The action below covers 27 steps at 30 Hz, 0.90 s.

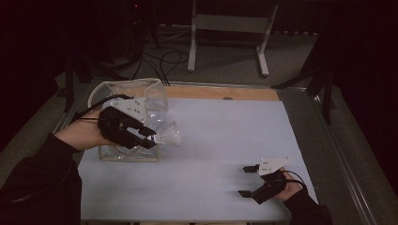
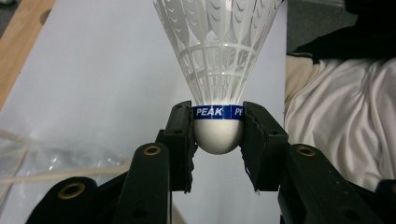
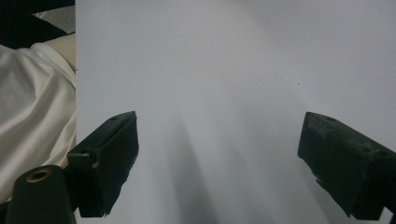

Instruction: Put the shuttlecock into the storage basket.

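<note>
My left gripper (image 1: 151,139) is shut on a white shuttlecock (image 1: 168,138) at the right side of a clear plastic box (image 1: 155,91). In the left gripper view the two black pads (image 2: 181,135) clamp the rounded cork base (image 2: 218,135), just under its blue band marked PEAK, and the white feather skirt (image 2: 217,46) fans out away from me. Low at the right of the white table mat (image 1: 216,140), my right gripper (image 1: 246,181) rests with its jaws spread wide. In the right gripper view its gripper (image 3: 217,163) has nothing between the pads, just bare mat.
The clear box stands at the mat's left edge with crinkled clear plastic (image 2: 51,158) inside. A wooden strip (image 1: 220,92) runs along the far side of the mat. Beyond it are a metal stand (image 1: 230,28) and cables (image 1: 164,58) on the floor.
</note>
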### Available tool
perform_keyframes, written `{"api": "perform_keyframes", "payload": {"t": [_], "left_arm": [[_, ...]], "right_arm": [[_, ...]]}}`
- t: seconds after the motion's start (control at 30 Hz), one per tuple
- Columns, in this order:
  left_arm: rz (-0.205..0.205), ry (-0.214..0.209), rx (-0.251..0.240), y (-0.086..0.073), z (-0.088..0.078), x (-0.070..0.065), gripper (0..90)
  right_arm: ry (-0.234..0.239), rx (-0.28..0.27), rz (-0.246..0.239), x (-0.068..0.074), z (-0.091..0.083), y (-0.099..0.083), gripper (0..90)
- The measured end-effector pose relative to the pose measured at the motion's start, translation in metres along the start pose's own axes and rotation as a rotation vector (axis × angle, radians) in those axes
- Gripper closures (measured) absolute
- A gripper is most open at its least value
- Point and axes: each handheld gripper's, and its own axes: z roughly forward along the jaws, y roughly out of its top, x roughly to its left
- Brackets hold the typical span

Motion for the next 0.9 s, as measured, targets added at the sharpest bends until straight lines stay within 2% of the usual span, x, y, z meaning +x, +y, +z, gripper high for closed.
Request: {"api": "perform_keyframes", "payload": {"t": [0.5, 0.57, 0.8, 0.9], "left_arm": [[-0.027, 0.052, -0.012, -0.019, -0.024, 0.012, 66.7], [-0.036, 0.060, -0.022, -0.022, -0.027, 0.014, 66.8], [-0.082, 0.080, 0.001, -0.035, -0.030, 0.024, 66.8], [-0.089, 0.087, -0.002, -0.041, -0.031, 0.028, 66.7]], "right_arm": [[0.006, -0.002, -0.001, 0.000, -0.001, 0.000, 12.4], [0.006, -0.004, 0.003, 0.000, -0.001, 0.000, 12.4], [0.010, -0.004, 0.004, 0.000, -0.001, 0.000, 12.4], [0.013, -0.004, 0.001, 0.000, -0.001, 0.000, 12.5]]}}
